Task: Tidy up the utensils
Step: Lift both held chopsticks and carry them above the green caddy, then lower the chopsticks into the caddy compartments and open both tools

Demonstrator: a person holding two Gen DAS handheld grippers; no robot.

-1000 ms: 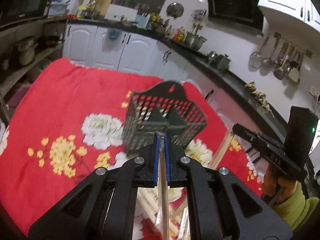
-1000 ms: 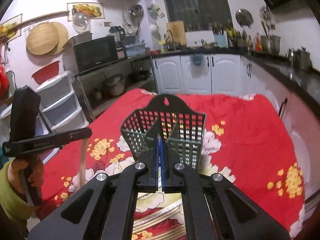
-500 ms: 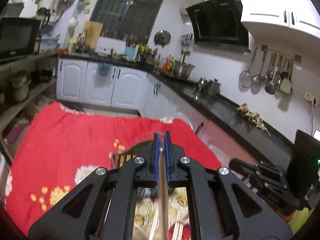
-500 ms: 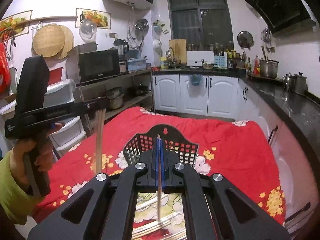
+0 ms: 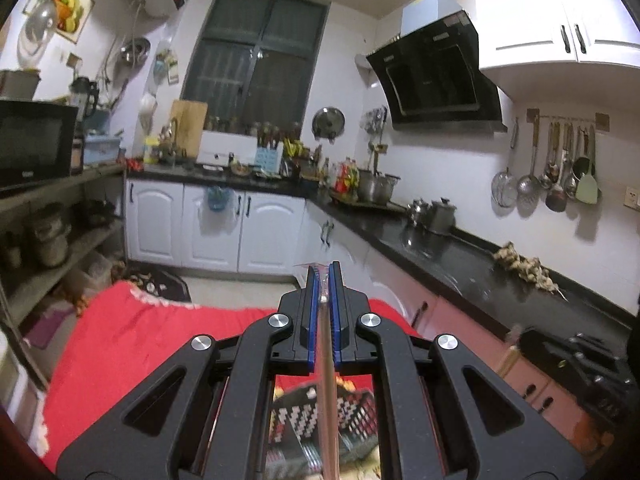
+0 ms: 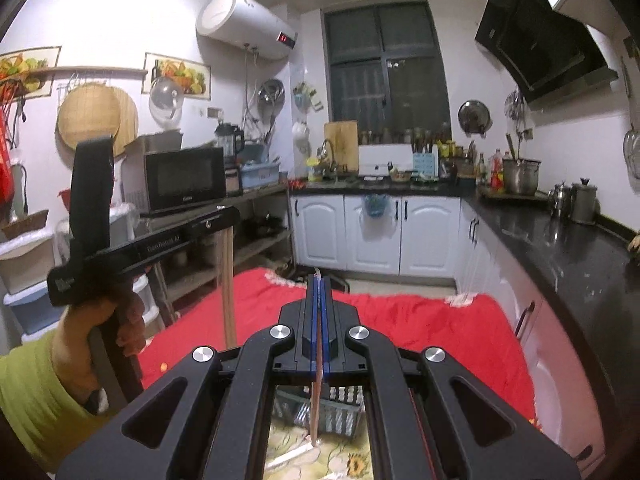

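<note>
Both claws were clamped tight on chopsticks here. The left gripper (image 5: 325, 276) had its blue pads (image 5: 313, 320) squeezed together on a single wooden chopstick (image 5: 329, 400), which ran from between the tips straight back down through the claw's frame and out the bottom of the left wrist view. Under it, through the frame, sat the black mesh utensil basket (image 5: 356, 416), blurry but clearly below the claw, not touching the stick as far as I could tell.

Same deal on the other side: the right gripper (image 6: 319, 284) was pinched shut on its own chopstick (image 6: 316, 408), hanging down through the frame with its lower end over the basket (image 6: 340, 412) and a few loose chopsticks (image 6: 292, 456) lying on the cloth near it.

From the right wrist camera you could also see the left claw (image 6: 228, 216) off to the side, held up by a hand (image 6: 104, 320) in a yellow-green sleeve (image 6: 36, 396), its stick (image 6: 228, 280) dangling roughly upright, well above the red flowered tablecloth (image 6: 440, 328). Kitchen counter (image 6: 560, 248) and white cabinets (image 6: 376, 232) were behind all that.
</note>
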